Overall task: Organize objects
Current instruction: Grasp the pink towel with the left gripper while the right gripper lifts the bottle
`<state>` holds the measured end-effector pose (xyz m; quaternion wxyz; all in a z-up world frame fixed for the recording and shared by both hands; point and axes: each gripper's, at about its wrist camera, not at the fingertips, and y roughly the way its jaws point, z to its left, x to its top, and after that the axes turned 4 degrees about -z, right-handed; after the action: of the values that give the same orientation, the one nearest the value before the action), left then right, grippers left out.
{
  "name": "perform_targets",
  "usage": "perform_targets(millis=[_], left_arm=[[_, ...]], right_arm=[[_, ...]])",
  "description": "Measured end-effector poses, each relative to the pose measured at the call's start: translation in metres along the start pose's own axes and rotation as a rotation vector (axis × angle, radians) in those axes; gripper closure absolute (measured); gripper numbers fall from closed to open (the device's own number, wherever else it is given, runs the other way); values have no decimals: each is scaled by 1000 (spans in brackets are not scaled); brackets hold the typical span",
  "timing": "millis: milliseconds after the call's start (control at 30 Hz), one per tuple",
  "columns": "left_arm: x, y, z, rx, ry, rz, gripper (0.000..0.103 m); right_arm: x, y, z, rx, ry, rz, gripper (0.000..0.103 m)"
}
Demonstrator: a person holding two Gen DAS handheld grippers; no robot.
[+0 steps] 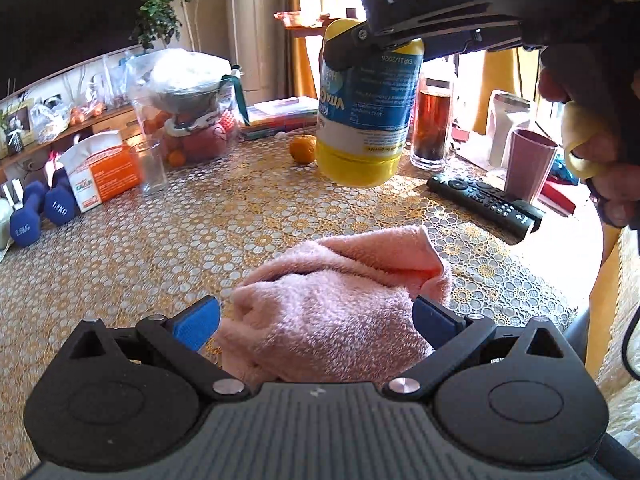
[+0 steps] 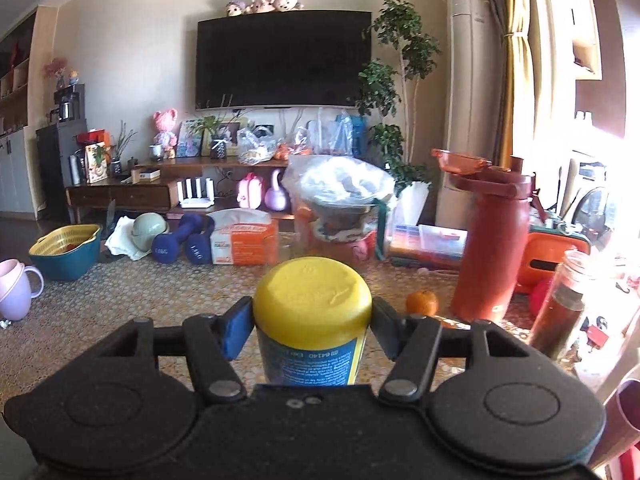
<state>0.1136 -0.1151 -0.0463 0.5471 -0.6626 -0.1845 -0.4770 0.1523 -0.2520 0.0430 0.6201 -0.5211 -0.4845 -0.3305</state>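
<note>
**Bottle lifted, towel waiting**

The worktop (image 1: 168, 240) is cluttered, so most tidying looks undone. A pink towel (image 1: 332, 312) lies crumpled between the spread, released left gripper (image 1: 316, 316). The right gripper (image 2: 310, 330) grasps the yellow-capped bottle (image 1: 364, 120), inverted above the worktop.

A dark wall-mounted television (image 2: 283, 58) hangs on a cream wall (image 2: 132, 40), with plush toys (image 2: 264, 3) lined along its top edge and a low wooden console (image 2: 120, 196) below it. A tall leafy plant (image 2: 396, 92) stands right of the screen, beside a white column-shaped floor unit (image 2: 468, 92). Yellow curtains (image 2: 510, 60) frame a window (image 2: 592, 152) on the right, admitting strong daylight onto the patterned gold-and-white tablecloth (image 1: 160, 248).
</note>
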Motion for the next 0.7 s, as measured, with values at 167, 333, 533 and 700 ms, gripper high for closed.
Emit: perform_targets(millis=[167,333,533,700], left_arm=[[4,40,-7,37,3,105,0],[0,65,6,-11,-82,184,0],[-4,72,10,-19,-160,182,0],[-4,65,4,-11,-192,145,13]], right_arm=[[-18,-16,-34,-52,38,2,41],[-39,-26,-63,-68,80,35,41],[-59,-34,-84,-65,117,86,41],[-71,-43,-90,-67,132,118,41]])
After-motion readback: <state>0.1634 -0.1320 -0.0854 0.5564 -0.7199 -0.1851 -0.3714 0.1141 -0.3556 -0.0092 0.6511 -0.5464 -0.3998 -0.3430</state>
